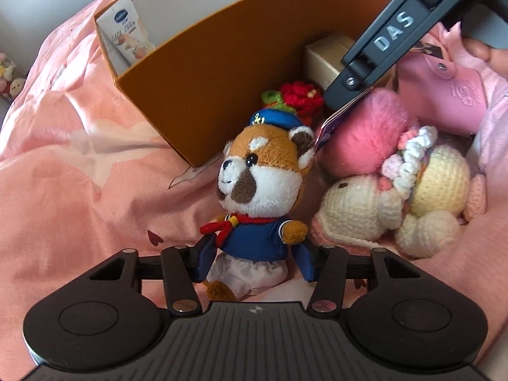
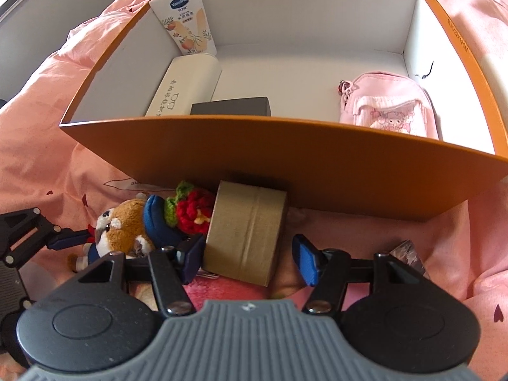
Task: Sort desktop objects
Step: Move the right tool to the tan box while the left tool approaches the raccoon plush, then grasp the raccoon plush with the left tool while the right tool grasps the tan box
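While the left gripper [image 1: 254, 262] straddles the red panda plush [image 1: 258, 197] just outside the orange box [image 2: 285, 155], pads apparently not yet pressing, and the right gripper [image 2: 249, 260] hangs open beside the small cardboard box [image 2: 246, 231], pickup seems underway, needing closure, then lifting.

From my right wrist camera I see my right gripper [image 2: 250, 258] with its jaws apart around the near end of a small brown cardboard box [image 2: 246, 230] lying against the orange box [image 2: 285, 165], which holds a Vaseline tube [image 2: 185, 20], a dark box [image 2: 231, 106] and a pink pouch [image 2: 389, 109].
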Motion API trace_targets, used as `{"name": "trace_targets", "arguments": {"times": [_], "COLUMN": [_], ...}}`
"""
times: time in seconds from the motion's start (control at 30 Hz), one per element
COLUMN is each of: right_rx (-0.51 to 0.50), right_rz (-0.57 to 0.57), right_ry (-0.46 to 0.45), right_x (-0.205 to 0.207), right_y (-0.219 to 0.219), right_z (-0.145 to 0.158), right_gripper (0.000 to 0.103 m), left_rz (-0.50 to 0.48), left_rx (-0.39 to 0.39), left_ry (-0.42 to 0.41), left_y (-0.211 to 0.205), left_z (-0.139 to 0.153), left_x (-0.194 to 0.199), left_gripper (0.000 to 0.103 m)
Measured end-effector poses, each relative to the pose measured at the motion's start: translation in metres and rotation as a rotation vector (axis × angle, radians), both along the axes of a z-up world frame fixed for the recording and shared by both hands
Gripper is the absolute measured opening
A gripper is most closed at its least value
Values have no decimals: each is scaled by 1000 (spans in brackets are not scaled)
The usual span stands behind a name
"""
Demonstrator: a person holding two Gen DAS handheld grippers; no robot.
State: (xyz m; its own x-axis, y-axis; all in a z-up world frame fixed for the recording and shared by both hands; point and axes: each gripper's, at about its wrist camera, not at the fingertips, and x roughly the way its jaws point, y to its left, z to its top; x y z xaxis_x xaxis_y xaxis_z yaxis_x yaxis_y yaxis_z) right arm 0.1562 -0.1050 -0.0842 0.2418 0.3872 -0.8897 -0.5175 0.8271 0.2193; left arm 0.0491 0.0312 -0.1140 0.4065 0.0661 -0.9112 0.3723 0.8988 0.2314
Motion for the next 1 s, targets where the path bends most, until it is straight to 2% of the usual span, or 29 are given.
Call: {"name": "trace_targets", "arguments": {"times": [0.1,0.3,0.67,1.0], "right_rx": [17,22,26,72], "right_rz": [9,21,46,76], "right_ry": [1,-11,-111,-129], "right_x": [-1,-4,-13,-23], "right_y": [-1,-3,-17,-31], "right_z": [-1,1,26,50], "right_gripper": [56,54,50,49], "left_rz": [48,112,205,243], "left_rx": [-8,-74,-261,-360], "left_ry": [22,20,-15,-94], "left_y": [3,13,34,37], "left_z": [-2,6,40,80], "left_x": [6,4,-11,-29], "left_gripper": [46,43,41,41]}}
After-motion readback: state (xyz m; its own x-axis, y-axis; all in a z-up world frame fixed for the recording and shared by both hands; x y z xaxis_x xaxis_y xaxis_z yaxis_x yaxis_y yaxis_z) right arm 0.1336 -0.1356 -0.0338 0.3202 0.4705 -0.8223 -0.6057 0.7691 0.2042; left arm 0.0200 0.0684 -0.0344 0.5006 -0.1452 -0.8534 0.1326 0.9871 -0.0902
